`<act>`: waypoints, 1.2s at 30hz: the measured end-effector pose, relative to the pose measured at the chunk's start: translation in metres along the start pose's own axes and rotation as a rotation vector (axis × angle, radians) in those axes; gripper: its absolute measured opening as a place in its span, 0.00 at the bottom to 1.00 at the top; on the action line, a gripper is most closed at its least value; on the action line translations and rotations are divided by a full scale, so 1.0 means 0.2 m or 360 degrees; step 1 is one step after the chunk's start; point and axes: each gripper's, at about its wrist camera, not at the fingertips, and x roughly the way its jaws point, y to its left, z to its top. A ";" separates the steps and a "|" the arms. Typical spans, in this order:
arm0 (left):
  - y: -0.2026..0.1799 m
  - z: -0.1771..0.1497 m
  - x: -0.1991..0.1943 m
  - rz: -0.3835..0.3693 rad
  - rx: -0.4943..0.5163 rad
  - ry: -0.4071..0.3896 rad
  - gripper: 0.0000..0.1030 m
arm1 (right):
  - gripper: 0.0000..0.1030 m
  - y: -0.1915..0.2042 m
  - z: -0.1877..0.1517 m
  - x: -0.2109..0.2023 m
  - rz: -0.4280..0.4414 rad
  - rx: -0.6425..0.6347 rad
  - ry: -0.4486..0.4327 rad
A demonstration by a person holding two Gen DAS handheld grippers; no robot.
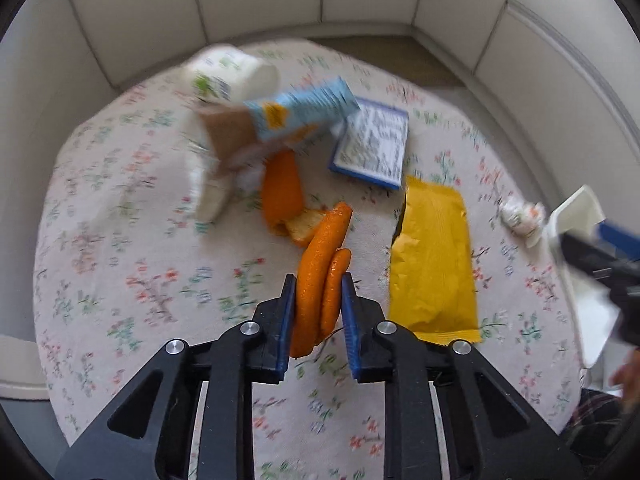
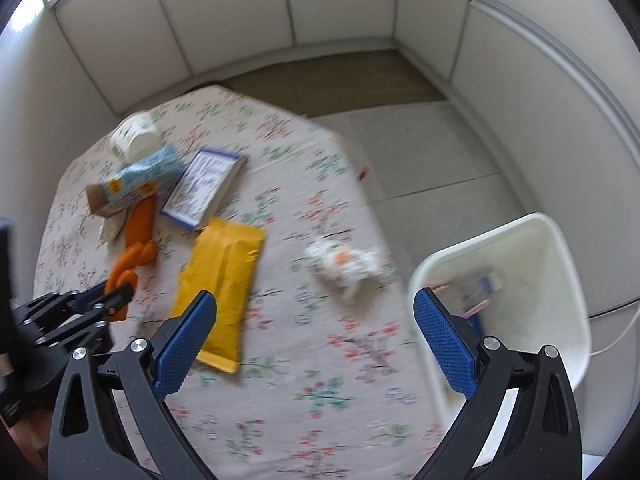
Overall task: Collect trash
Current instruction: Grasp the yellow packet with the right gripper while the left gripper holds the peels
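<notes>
My left gripper (image 1: 318, 284) is shut on a strip of orange peel (image 1: 320, 272), held just above the floral tablecloth (image 1: 120, 280); it also shows in the right wrist view (image 2: 114, 292) at the left. More orange peel (image 1: 282, 192) lies further back. A yellow wrapper (image 1: 434, 264), a blue-edged leaflet (image 1: 370, 142), a light blue wrapper (image 1: 300, 110), a white cup (image 1: 232, 74) and a crumpled tissue (image 2: 344, 264) lie on the table. My right gripper (image 2: 316, 334) is open and empty above the table, left of the white bin (image 2: 560, 264).
The white bin holds some packaging (image 2: 476, 286) and stands off the table's right edge. White panelled walls (image 2: 240, 8) surround the table. Grey floor tiles (image 2: 420, 160) and a brown mat (image 2: 320, 80) lie beyond it.
</notes>
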 end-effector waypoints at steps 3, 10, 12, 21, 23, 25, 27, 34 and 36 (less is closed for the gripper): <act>0.05 -0.02 -0.16 -0.0013 -0.0057 -0.0100 0.20 | 0.93 0.11 0.00 0.07 0.0027 -0.0021 0.0052; 0.18 -0.04 -0.40 -0.0015 -0.0180 -0.0287 0.20 | 0.93 0.32 -0.01 0.22 -0.0031 -0.0083 0.0102; 0.19 -0.05 -0.43 -0.0009 -0.0186 -0.0309 0.20 | 0.93 0.36 -0.01 0.26 -0.0059 -0.0108 0.0106; 0.33 -0.08 -0.42 0.0036 -0.0252 -0.0296 0.21 | 0.82 0.44 -0.03 0.43 -0.0118 -0.0166 0.0168; 0.36 -0.08 -0.41 0.0038 -0.0278 -0.0285 0.21 | 0.74 0.44 -0.02 0.42 -0.0086 -0.0172 0.0148; 0.38 -0.09 -0.40 0.0040 -0.0297 -0.0276 0.21 | 0.64 0.45 -0.01 0.41 -0.0073 -0.0179 0.0135; 0.40 -0.10 -0.39 0.0043 -0.0322 -0.0265 0.21 | 0.52 0.45 -0.01 0.40 -0.0059 -0.0181 0.0126; 0.45 -0.10 -0.37 0.0041 -0.0401 -0.0260 0.21 | 0.25 0.48 0.02 0.33 0.0102 -0.0192 0.0124; 0.46 -0.10 -0.37 0.0033 -0.0421 -0.0266 0.21 | 0.24 0.49 0.03 0.27 0.0147 -0.0200 0.0084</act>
